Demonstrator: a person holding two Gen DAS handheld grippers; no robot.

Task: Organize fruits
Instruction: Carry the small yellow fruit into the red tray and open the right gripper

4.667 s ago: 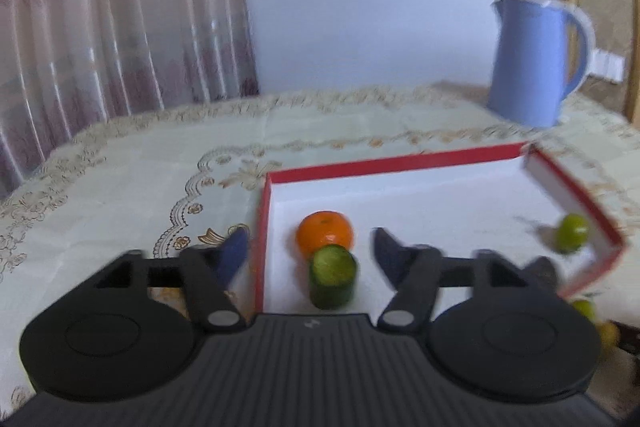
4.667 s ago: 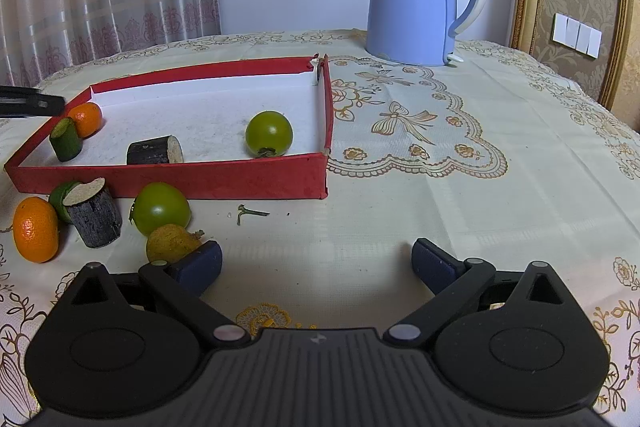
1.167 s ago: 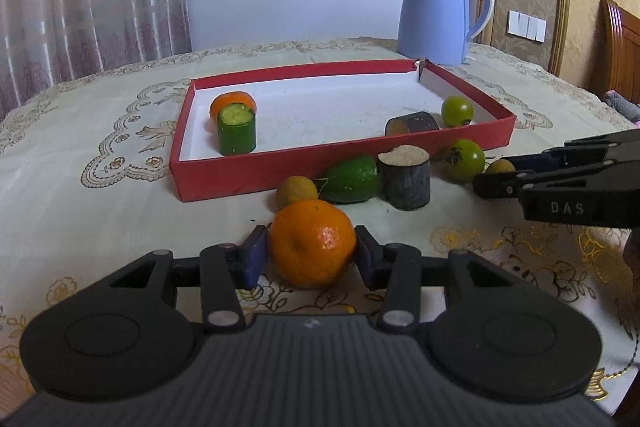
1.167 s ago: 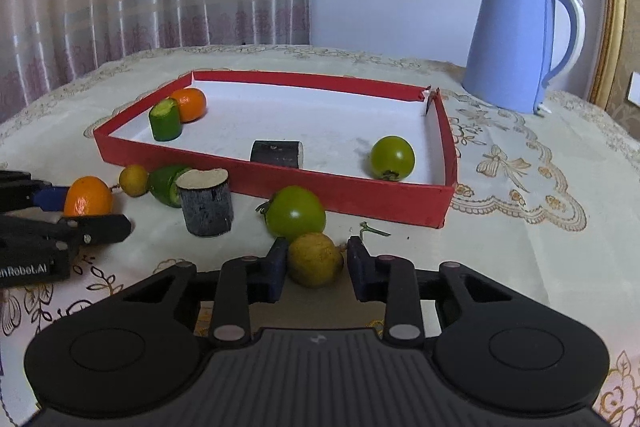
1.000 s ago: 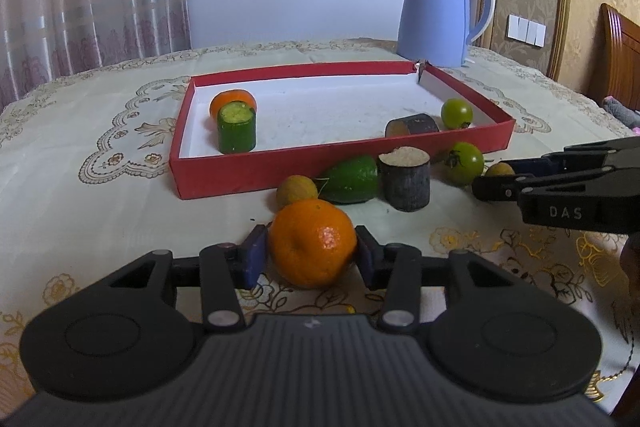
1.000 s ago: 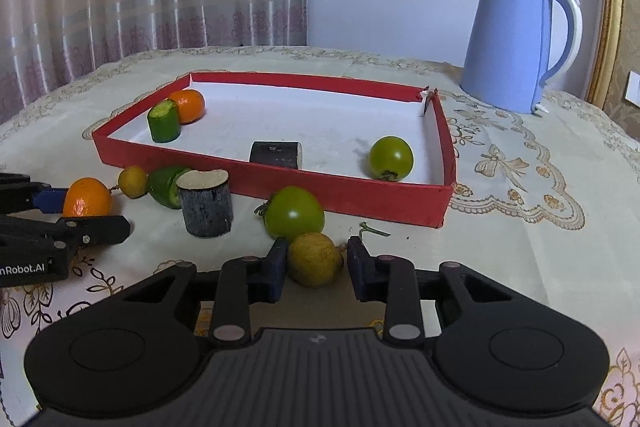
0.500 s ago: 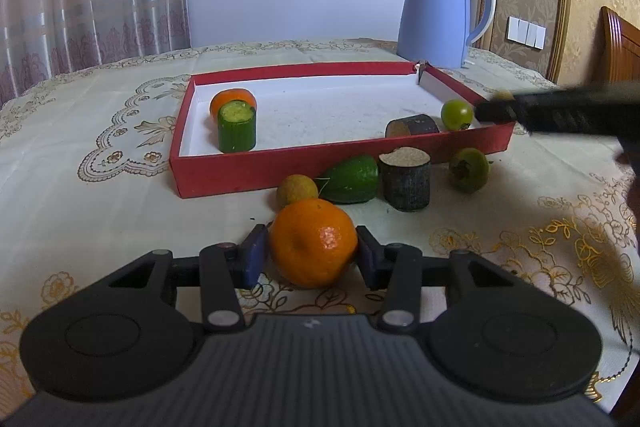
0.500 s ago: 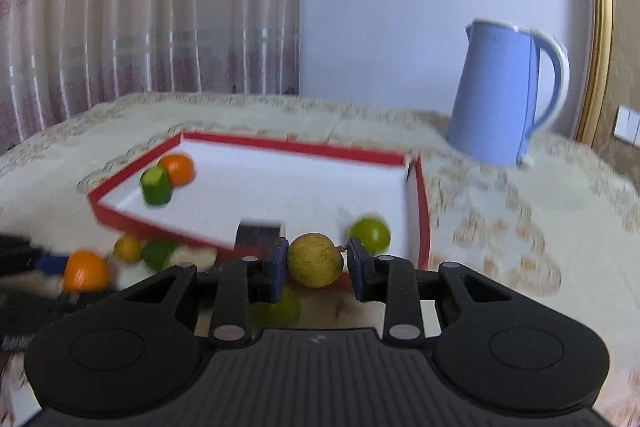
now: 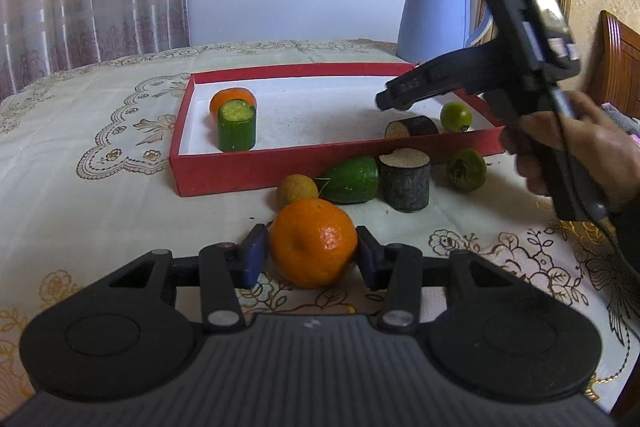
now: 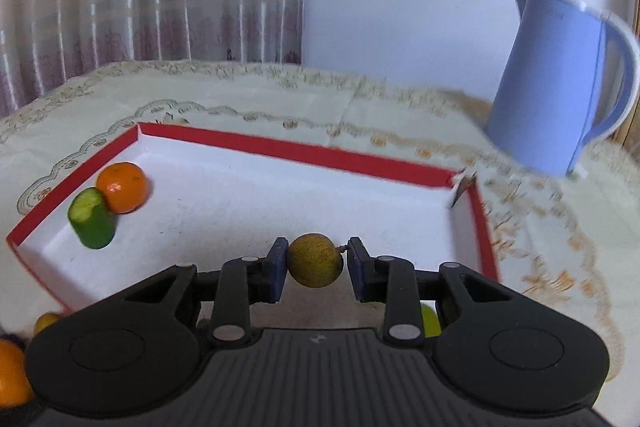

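Observation:
My left gripper [image 9: 312,253] is shut on an orange [image 9: 313,242] low over the tablecloth, in front of the red tray [image 9: 280,167]. My right gripper [image 10: 316,261] is shut on a small yellow-brown fruit [image 10: 315,259] and holds it in the air over the tray's white floor [image 10: 280,203]. It also shows in the left wrist view [image 9: 404,99], above the tray's right half. Inside the tray lie an orange [image 10: 122,187], a green cucumber piece [image 10: 92,219], a dark log piece [image 9: 414,127] and a green tomato [image 9: 456,115].
In front of the tray lie a small yellow fruit [image 9: 297,189], a green avocado-like fruit [image 9: 352,179], an upright dark log piece [image 9: 405,179] and a green tomato [image 9: 466,169]. A blue kettle [image 10: 560,83] stands behind the tray at the right. Curtains hang at the back left.
My right gripper has lifted the small yellow-brown fruit off the cloth and carried it forward over the tray. My left gripper stays still, shut on the orange.

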